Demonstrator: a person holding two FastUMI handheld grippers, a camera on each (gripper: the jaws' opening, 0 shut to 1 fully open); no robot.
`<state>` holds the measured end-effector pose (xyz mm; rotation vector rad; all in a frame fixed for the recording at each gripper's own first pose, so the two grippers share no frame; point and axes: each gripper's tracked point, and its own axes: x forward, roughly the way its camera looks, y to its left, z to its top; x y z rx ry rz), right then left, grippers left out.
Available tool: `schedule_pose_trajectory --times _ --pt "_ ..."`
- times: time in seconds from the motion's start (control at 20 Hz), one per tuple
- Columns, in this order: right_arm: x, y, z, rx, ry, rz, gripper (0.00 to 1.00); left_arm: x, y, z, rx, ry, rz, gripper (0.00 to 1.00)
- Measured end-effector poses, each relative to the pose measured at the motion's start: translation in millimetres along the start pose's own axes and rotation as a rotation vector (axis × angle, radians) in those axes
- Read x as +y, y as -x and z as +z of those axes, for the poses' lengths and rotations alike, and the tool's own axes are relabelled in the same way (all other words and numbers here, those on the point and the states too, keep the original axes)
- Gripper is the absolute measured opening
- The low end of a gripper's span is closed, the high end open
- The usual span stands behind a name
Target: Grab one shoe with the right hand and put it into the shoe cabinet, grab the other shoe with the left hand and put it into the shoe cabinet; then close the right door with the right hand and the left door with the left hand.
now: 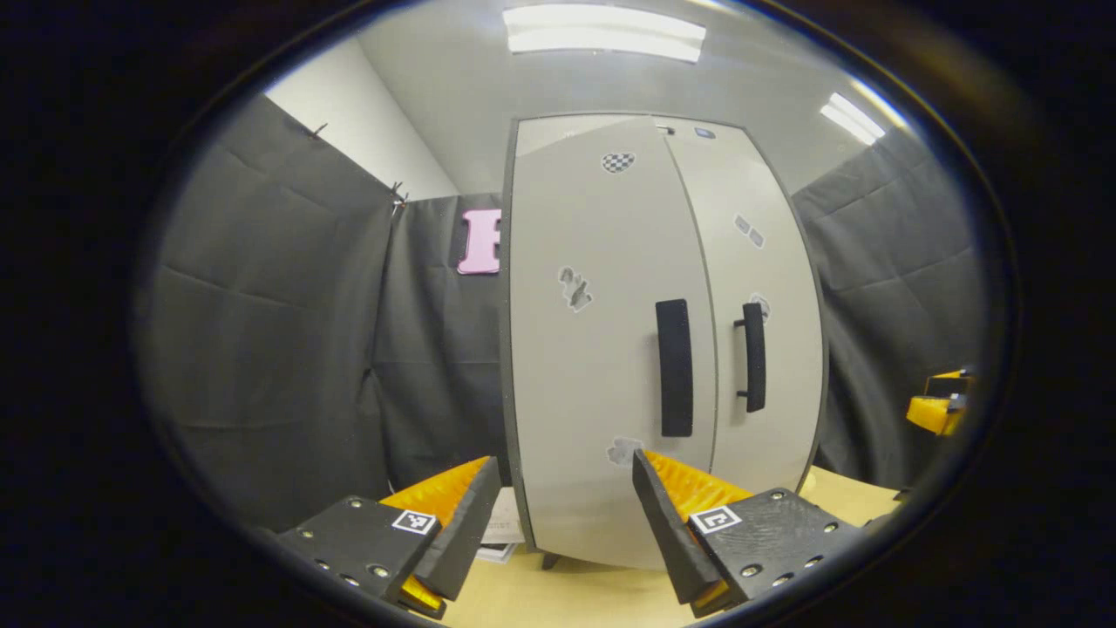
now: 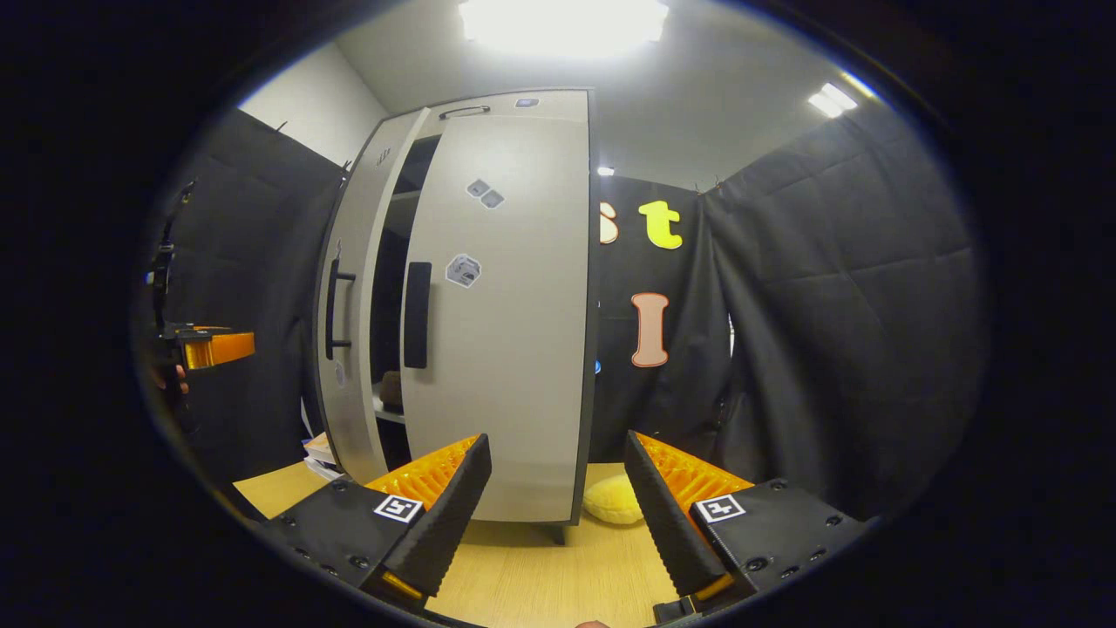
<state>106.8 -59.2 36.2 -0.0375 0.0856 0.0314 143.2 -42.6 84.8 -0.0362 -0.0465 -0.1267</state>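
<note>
In the left gripper view I have the left hand-held gripper [image 1: 565, 515] at the bottom of the frame, its two fingers spread wide and grasping nothing. Straight ahead of it, filling the centre of the frame, stands the shoe cabinet [image 1: 602, 366] on the tabletop [image 1: 558, 597]. From here the left door [image 1: 593, 349] faces me, with its dark handle [image 1: 674, 367] at centre frame. The right door [image 1: 767, 349] lies just beyond it with its own handle [image 1: 753, 358]. At the far right edge of this frame I see part of the other gripper.

In the right gripper view the right hand-held gripper [image 2: 558, 506] sits at the bottom centre, also released and wide open, holding nothing. The right door [image 2: 501, 305] looks flat against the cabinet front, its handle [image 2: 417, 315] left of centre. The left door [image 2: 353, 305] stands ajar, leaving a dark gap between the two doors. Through that gap, low in the opening, I make out a brownish shape on a shelf [image 2: 390, 415]; it may be a shoe [image 2: 391, 389], but I cannot tell for sure. A yellow soft object [image 2: 613, 504] lies on the tabletop between my fingers, just beside the cabinet's lower right corner. At the left edge of the frame I see the left gripper, held by a hand [image 2: 179, 375].
</note>
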Motion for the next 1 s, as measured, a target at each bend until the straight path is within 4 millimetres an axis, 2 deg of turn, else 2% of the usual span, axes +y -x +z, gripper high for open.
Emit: schedule_pose_trajectory --times 0.25,0.4,0.45,0.5,0.55,0.6,1.0 --pt "3 12 2 -0.007 -0.010 0.018 0.96 12 36 -4 -0.006 -0.012 0.007 0.94" --pt "3 19 9 -0.009 -0.025 0.022 0.98 22 51 -8 0.000 -0.024 0.019 0.94" --pt "3 22 14 -0.019 -0.029 0.021 0.98 26 55 -10 0.006 -0.024 0.028 0.94" --pt "1 25 17 -0.029 -0.031 0.018 0.96 29 59 -12 0.011 -0.020 0.031 0.89" --pt "0 27 20 -0.035 -0.031 0.014 0.96 30 63 -14 0.015 -0.016 0.034 0.94" --pt "-1 28 22 -0.035 -0.033 0.012 0.96 33 67 -16 0.018 -0.014 0.037 0.94" --pt "-7 45 25 -0.046 -0.049 -0.019 0.98 49 85 -16 0.012 -0.050 0.041 0.94"
